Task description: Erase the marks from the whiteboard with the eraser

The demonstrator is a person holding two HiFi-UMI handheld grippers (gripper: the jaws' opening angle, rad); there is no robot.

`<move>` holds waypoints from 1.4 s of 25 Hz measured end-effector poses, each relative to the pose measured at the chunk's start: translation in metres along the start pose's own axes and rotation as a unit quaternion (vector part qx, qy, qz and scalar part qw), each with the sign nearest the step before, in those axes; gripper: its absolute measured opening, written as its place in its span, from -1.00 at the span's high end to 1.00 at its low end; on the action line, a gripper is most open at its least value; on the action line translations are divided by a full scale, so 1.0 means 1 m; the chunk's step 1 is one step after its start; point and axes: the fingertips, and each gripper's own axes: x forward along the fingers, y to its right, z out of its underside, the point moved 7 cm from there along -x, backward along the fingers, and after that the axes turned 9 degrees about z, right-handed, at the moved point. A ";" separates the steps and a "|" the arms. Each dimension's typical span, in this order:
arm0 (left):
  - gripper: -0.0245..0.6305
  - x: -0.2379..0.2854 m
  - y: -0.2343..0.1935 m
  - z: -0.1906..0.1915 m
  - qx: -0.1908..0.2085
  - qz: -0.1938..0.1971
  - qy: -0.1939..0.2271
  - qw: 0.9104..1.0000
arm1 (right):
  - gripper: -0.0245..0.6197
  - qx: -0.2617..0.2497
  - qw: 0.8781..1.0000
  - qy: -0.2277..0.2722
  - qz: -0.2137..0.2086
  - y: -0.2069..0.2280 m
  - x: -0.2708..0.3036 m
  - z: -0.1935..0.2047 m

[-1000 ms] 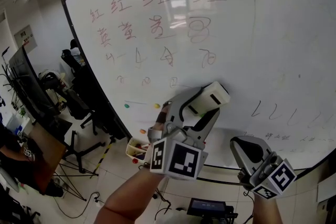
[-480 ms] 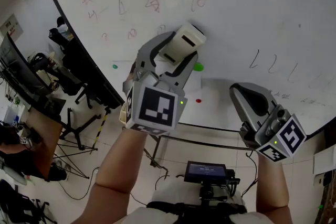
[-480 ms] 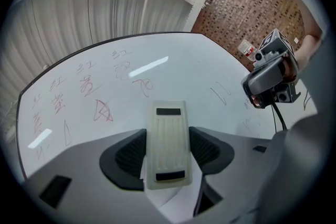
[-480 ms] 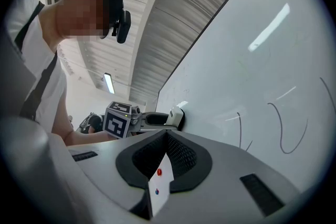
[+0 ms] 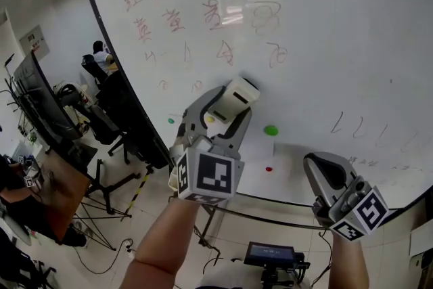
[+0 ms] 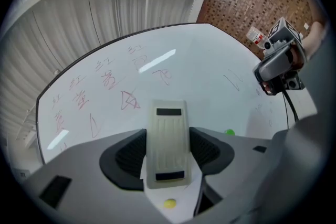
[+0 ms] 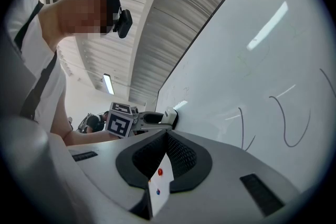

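The whiteboard (image 5: 325, 30) carries rows of red marks (image 5: 203, 3) at its upper left and thin dark strokes (image 5: 358, 125) at the right. My left gripper (image 5: 226, 108) is shut on a cream eraser (image 5: 233, 97), held up toward the board just below the red marks; whether it touches is unclear. In the left gripper view the eraser (image 6: 167, 144) stands between the jaws, with the red marks (image 6: 105, 86) beyond it. My right gripper (image 5: 326, 172) hangs low at the right, shut and holding nothing; its jaws (image 7: 160, 165) meet with only a slit between them.
Small magnets, green (image 5: 270, 130), red (image 5: 268, 168) and yellow (image 5: 210, 119), and a paper sheet (image 5: 274, 176) sit on the board's lower part. Office chairs (image 5: 101, 125) and desks stand at the left. A small screen (image 5: 270, 255) is below me.
The head view has swung up and back down. My left gripper keeps the eraser and now sits lower and further left under the red marks. The right gripper has barely moved.
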 end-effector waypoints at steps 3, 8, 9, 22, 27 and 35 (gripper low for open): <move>0.07 -0.006 -0.013 0.007 -0.013 -0.031 0.002 0.999 | 0.93 0.003 1.000 -0.002 0.005 0.001 -0.003 0.000; 0.08 -0.009 -0.025 0.009 -0.040 -0.056 0.012 0.998 | 0.93 0.007 1.000 -0.004 0.010 0.007 -0.003 0.000; 0.08 -0.007 -0.020 0.006 -0.040 -0.049 0.013 0.998 | 0.93 0.007 1.000 -0.005 0.010 0.007 -0.003 0.001; 0.08 0.000 -0.007 0.005 -0.049 -0.005 0.030 0.998 | 0.93 0.006 1.000 -0.013 0.006 0.006 -0.003 0.003; 0.07 -0.006 -0.031 0.007 -0.112 -0.025 0.061 0.992 | 0.93 0.009 1.000 -0.013 0.010 0.007 -0.007 0.005; 0.08 0.000 -0.016 0.006 -0.222 0.003 0.096 0.970 | 0.93 0.017 1.000 -0.014 0.016 0.011 -0.009 0.009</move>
